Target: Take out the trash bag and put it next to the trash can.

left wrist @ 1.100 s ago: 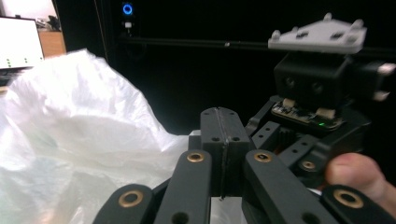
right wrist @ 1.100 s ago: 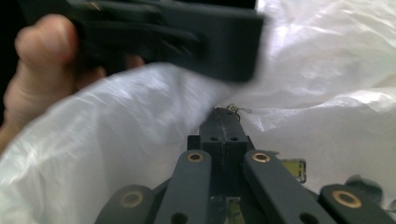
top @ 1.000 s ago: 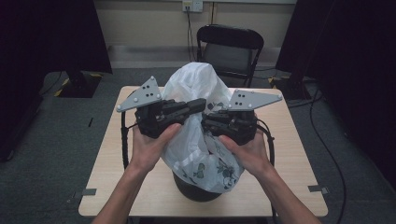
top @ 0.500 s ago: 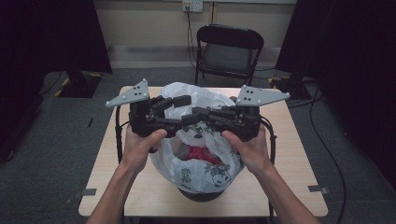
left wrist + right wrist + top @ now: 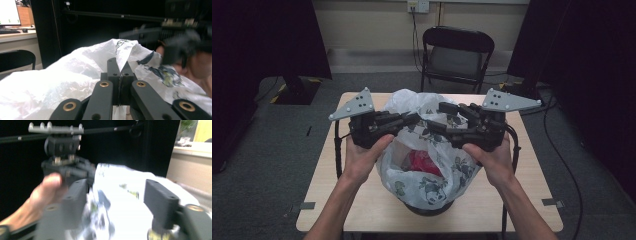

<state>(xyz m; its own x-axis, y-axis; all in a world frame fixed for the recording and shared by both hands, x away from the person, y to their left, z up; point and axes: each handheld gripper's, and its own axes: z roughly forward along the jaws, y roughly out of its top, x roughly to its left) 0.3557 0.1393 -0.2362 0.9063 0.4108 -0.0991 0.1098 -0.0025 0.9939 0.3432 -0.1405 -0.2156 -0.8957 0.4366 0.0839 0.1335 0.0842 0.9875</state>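
Observation:
A white plastic bag [image 5: 427,175] printed with dark flowers lines a black bin [image 5: 429,207] on the table. Its mouth gapes, and something red [image 5: 422,161] lies inside. My left gripper [image 5: 417,119] hangs over the bag's top; its jaws have just been closing. In the left gripper view, this left gripper [image 5: 120,67] is shut on a peaked fold of the bag [image 5: 75,65]. My right gripper [image 5: 439,117] faces it from the right. Its jaws have just been opening, and the right gripper [image 5: 115,195] stands open with the bag's film [image 5: 125,185] between them, unpressed.
The wooden table [image 5: 362,200] is small, with floor on every side. A black folding chair [image 5: 457,55] stands behind its far edge. Cables trail from both grippers down the table's sides. The person's forearms come in from the bottom.
The bag, bunched tall and closed a second ago, now sits lower with its mouth spread and the red thing showing. The right jaws have parted and let go of the film.

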